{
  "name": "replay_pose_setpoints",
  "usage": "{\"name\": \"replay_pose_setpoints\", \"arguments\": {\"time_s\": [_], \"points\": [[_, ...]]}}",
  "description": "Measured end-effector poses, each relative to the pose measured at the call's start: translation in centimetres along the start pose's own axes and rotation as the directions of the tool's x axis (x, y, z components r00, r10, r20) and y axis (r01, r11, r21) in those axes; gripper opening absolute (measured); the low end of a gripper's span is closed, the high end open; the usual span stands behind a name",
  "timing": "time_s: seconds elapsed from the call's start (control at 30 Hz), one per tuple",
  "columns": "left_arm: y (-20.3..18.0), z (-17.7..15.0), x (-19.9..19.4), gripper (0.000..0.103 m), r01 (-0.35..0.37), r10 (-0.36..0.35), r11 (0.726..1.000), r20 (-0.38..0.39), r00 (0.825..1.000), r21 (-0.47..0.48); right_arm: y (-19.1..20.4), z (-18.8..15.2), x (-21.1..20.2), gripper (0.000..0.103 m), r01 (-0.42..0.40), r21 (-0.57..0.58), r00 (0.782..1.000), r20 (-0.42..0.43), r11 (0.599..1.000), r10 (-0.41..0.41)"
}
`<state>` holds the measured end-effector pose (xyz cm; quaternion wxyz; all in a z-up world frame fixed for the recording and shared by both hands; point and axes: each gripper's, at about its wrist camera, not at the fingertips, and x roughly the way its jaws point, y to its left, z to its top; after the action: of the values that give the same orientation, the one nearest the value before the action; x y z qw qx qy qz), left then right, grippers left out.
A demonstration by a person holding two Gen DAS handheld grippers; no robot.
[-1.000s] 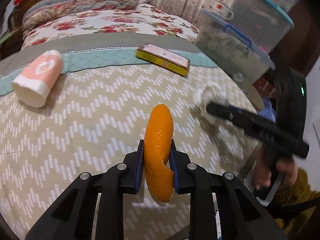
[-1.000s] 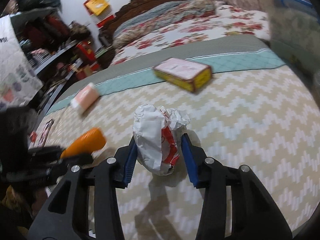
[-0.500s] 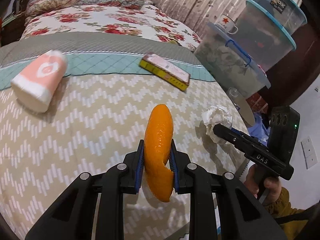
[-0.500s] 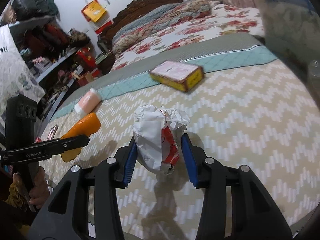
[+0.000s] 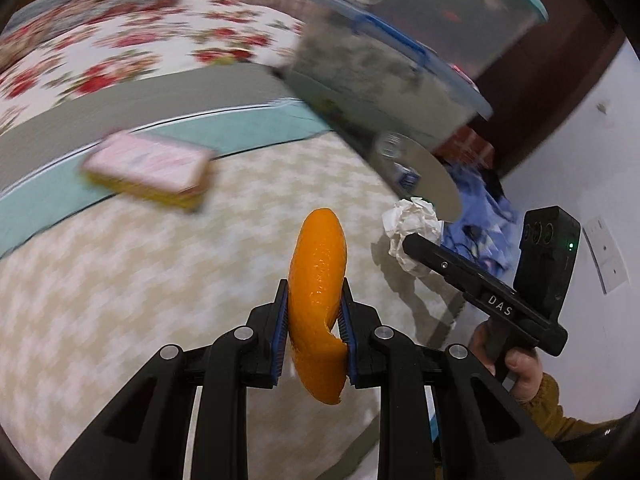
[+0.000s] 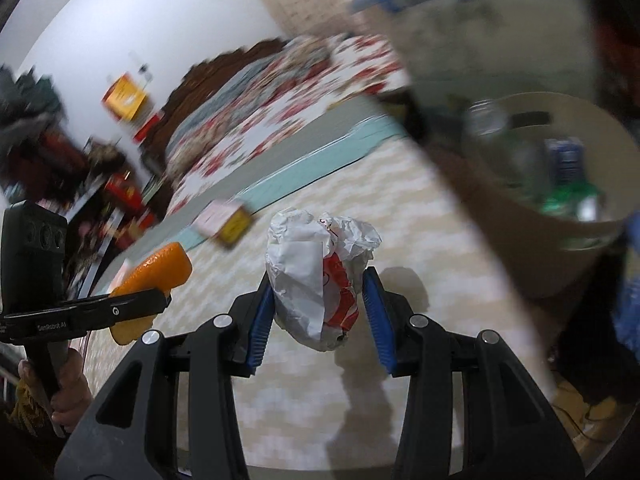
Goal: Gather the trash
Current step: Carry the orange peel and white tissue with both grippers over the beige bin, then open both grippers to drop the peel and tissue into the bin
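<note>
Nearest, the left hand-held gripper (image 5: 314, 320) pinches a curved strip of orange peel (image 5: 318, 280) between its blue-padded fingers (image 5: 280, 332); the peel stands roughly upright, its upper end rising clear above the fingertips, held above the bed. Right hand-held gripper (image 6: 320, 312) pinches a crumpled white paper wrapper with red print (image 6: 316, 276), the left pad touching it; a small gap shows at the right pad, so contact on that side cannot be confirmed. Wrapper also held off the bed, its shadow on the cover below.

Both grippers hang over the beige zigzag-patterned bedcover (image 5: 120, 300), side by side but apart; each appears in the other's view.

Further back on the bedcover, near its teal band, lies a flat yellow box with a pink top (image 5: 148, 172), blurred. Past the bed edge on the right side stands a round tan open-topped bin (image 6: 560, 256) holding a clear bottle and other items too blurred to identify. Above the bin, stacked clear plastic storage tubs with blue lids (image 5: 400, 60). Farthest, a floral quilt (image 5: 120, 48) covers the rest of the bed.
</note>
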<state>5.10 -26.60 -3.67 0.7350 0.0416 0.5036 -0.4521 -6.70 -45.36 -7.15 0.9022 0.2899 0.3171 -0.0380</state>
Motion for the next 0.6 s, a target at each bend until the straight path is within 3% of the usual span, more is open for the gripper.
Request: {"name": "replay_pose_setpoints", "arguments": {"time_s": [0.23, 0.47, 0.6], "points": [[-7.5, 5.7, 7.0, 0.021, 0.084, -0.075, 0.989, -0.076, 0.994, 0.125, -8.7, 3.2, -3.9, 0.046, 0.117, 0.137, 0.984, 0.121, 0.984, -0.134], [-12.3, 11.6, 14.6, 0.022, 0.123, -0.104, 0.982, -0.134, 0.986, 0.141, -14.1, 6.3, -4.0, 0.048, 0.195, 0.174, 0.966, 0.135, 0.965, -0.219], [-13.7, 13.5, 17.8, 0.025, 0.109, -0.087, 0.983, -0.146, 0.985, 0.151, -15.8, 7.3, -3.3, 0.055, 0.221, 0.189, 0.960, 0.134, 0.957, -0.248]]}}
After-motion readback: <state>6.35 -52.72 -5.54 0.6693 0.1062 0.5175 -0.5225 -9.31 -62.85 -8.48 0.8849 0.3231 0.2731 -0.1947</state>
